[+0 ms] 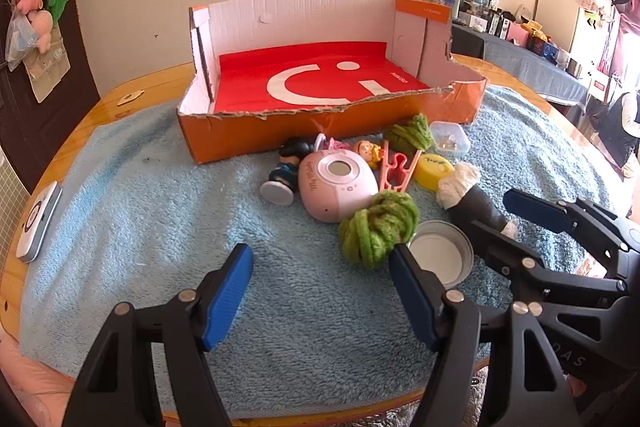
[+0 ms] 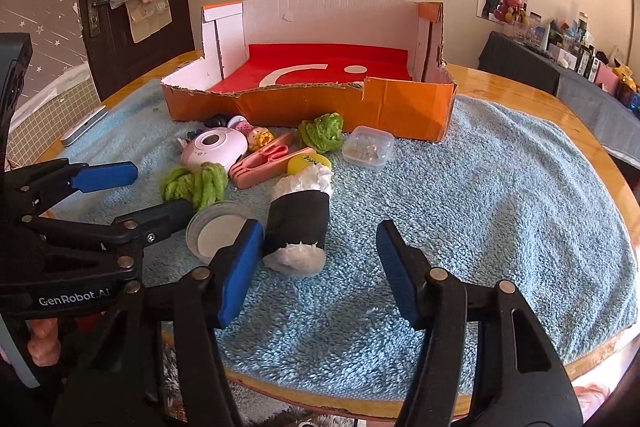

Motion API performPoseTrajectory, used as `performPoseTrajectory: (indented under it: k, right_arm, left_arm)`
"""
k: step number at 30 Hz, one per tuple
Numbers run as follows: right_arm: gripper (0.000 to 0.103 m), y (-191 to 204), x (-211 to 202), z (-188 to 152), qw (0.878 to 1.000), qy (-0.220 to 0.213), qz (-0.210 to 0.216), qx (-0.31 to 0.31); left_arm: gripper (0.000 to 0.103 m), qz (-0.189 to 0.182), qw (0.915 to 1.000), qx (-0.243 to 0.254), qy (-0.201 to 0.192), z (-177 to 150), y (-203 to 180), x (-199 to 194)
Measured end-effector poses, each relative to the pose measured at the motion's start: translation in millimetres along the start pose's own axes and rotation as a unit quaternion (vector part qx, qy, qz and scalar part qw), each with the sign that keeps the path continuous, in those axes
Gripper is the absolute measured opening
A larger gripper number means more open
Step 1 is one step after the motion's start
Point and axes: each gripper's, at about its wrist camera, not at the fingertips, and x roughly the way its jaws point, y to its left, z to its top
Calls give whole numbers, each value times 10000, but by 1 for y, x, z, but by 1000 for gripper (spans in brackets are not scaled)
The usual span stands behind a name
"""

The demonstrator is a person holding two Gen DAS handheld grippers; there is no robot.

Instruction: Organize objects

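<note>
A torn orange cardboard box (image 1: 320, 131) (image 2: 400, 107) with a red liner stands at the back of the blue towel. A pile lies in front of it: a pink egg-shaped device (image 1: 336, 187) (image 2: 214, 147), two green yarn balls (image 1: 380, 227) (image 2: 322, 131), a metal jar lid (image 1: 440, 259) (image 2: 218, 231), pink scissors (image 2: 264, 159), a yellow lid (image 1: 434, 169) and a clear small case (image 2: 368, 147). My left gripper (image 1: 320, 299) (image 2: 140, 195) is open and empty, its right finger beside the near yarn ball. My right gripper (image 2: 318, 267) is open; a black roll with white stuffing (image 2: 298, 227) (image 1: 476, 203) lies just ahead of its left finger.
The blue towel (image 2: 480, 207) covers a round wooden table (image 1: 120, 103). A white flat device (image 1: 38, 223) lies at the table's left edge. A small figurine (image 1: 286, 167) and a doll (image 1: 368, 151) lie in the pile. A person (image 1: 620, 131) stands at the far right.
</note>
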Motion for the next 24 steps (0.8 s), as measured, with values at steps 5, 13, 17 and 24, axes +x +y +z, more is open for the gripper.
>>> performPoseTrajectory:
  k: [5, 13, 17, 24]
  right_arm:
    - [49, -5, 10, 2, 9995, 147, 225, 193]
    - [40, -3, 17, 8, 9998, 191, 90, 63]
    - [33, -1, 18, 8, 9997, 218, 79, -73]
    - [33, -6, 17, 9, 9996, 256, 70, -36]
  left_arm:
    - [69, -174, 9998, -34, 45, 3, 2, 4]
    - [68, -396, 9992, -5, 23, 7, -2, 8]
    - [67, -505, 9987, 11, -16, 9, -4, 9]
    - [52, -723, 9973, 79, 70, 11, -10, 13]
